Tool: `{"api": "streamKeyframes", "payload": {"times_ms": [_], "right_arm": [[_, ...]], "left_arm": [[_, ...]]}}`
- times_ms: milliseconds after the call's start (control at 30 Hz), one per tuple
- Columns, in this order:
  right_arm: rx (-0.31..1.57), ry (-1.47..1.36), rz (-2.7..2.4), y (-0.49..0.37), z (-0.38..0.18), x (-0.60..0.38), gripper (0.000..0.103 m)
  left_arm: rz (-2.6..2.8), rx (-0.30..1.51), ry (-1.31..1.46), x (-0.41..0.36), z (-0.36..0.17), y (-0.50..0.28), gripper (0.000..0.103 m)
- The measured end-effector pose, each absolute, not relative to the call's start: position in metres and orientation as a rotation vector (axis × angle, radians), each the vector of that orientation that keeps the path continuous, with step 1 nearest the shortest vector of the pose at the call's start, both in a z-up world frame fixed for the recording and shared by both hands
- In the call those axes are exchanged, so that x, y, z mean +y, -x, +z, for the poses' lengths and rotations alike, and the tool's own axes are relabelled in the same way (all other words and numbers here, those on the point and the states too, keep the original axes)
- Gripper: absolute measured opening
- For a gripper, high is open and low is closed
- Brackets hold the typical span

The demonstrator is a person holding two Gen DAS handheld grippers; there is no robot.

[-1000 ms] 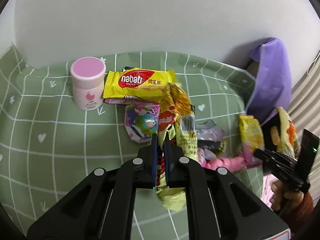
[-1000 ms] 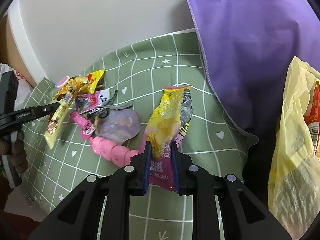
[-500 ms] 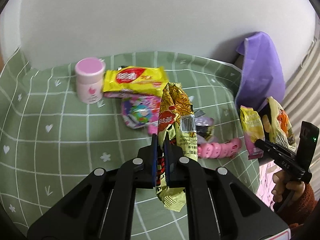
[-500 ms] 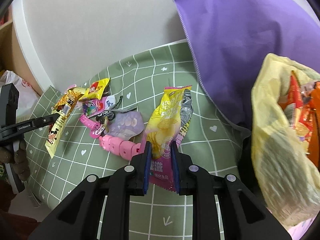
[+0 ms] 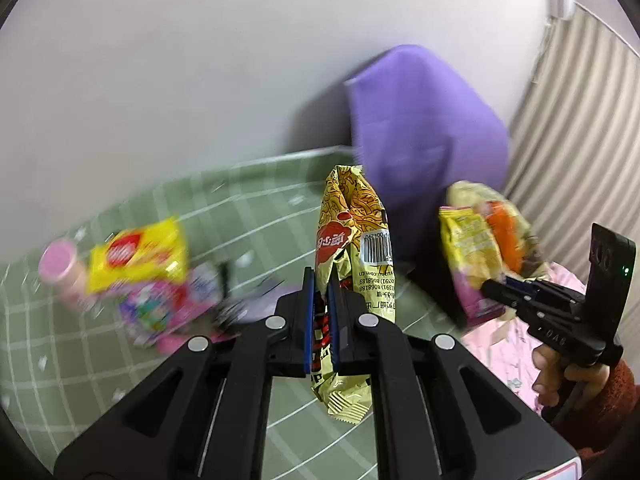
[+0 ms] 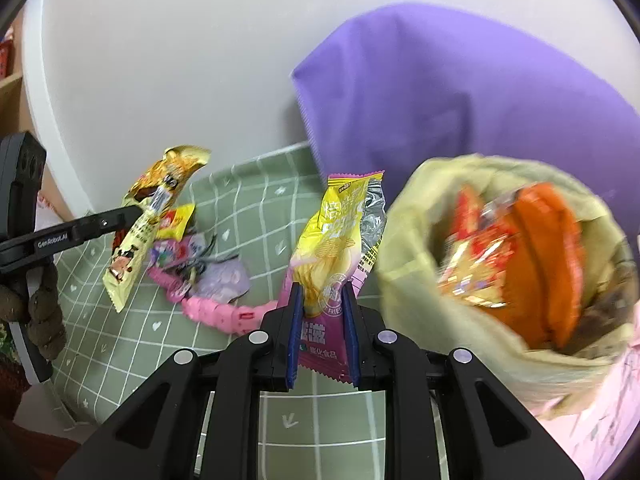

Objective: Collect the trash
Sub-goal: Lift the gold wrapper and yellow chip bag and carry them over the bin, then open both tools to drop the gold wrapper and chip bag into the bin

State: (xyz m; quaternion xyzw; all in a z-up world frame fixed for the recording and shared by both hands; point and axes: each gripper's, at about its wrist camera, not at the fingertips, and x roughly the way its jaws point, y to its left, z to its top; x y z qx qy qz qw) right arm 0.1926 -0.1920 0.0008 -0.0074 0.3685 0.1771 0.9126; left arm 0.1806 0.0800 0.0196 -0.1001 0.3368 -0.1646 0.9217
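Both wrappers are now lifted clear of the tablecloth (image 6: pixel 132 344): the noodle packet (image 5: pixel 352 240) is carried rightward, and the chip bag (image 6: pixel 332 248) is brought beside the open trash bag (image 6: pixel 416 248).

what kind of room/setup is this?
Probably a home, a table pushed against a plain wall: green grid tablecloth with little hearts, snack wrappers and a pink jar on it, a yellow trash bag of wrappers beside it, striped curtain nearby.

Two black grippers (image 5: pixel 320 312) (image 6: pixel 322 320), each holding one snack wrapper (image 5: pixel 352 240) (image 6: pixel 336 248). One pink-lidded jar (image 5: pixel 66 270), one yellow wafer packet (image 5: pixel 138 254), one purple cloth (image 6: pixel 460 112). One yellow trash bag (image 6: pixel 416 276).
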Motion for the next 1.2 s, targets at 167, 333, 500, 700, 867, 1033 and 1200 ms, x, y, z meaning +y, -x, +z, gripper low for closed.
{"api": "streamKeyframes", "payload": {"times_ms": [167, 333, 500, 700, 867, 1033, 1200], "right_arm": [[0.66, 0.032, 0.306, -0.187, 0.042, -0.216, 0.019], [0.555, 0.027, 0.202, -0.178, 0.086, -0.257, 0.019], [0.502, 0.006, 0.057, -0.166, 0.111, -0.31, 0.019], [0.512, -0.029, -0.032, -0.161, 0.107, -0.351, 0.019], [0.584, -0.062, -0.011, -0.18, 0.084, -0.36, 0.019], [0.727, -0.079, 0.06, -0.227, 0.039, -0.36, 0.019], [0.861, -0.002, 0.142, -0.268, -0.001, -0.348, 0.019]], "left_arm": [[-0.473, 0.603, 0.164, 0.035, 0.062, -0.198, 0.006], [-0.601, 0.529, 0.144, -0.009, 0.098, -0.215, 0.006], [-0.676, 0.493, 0.114, -0.047, 0.114, -0.225, 0.006], [-0.735, 0.515, 0.084, -0.092, 0.107, -0.238, 0.006], [-0.739, 0.571, 0.034, -0.134, 0.083, -0.263, 0.006], [-0.69, 0.751, -0.055, -0.174, 0.025, -0.306, 0.006], [-0.667, 0.822, -0.071, -0.175, -0.004, -0.319, 0.006]]}}
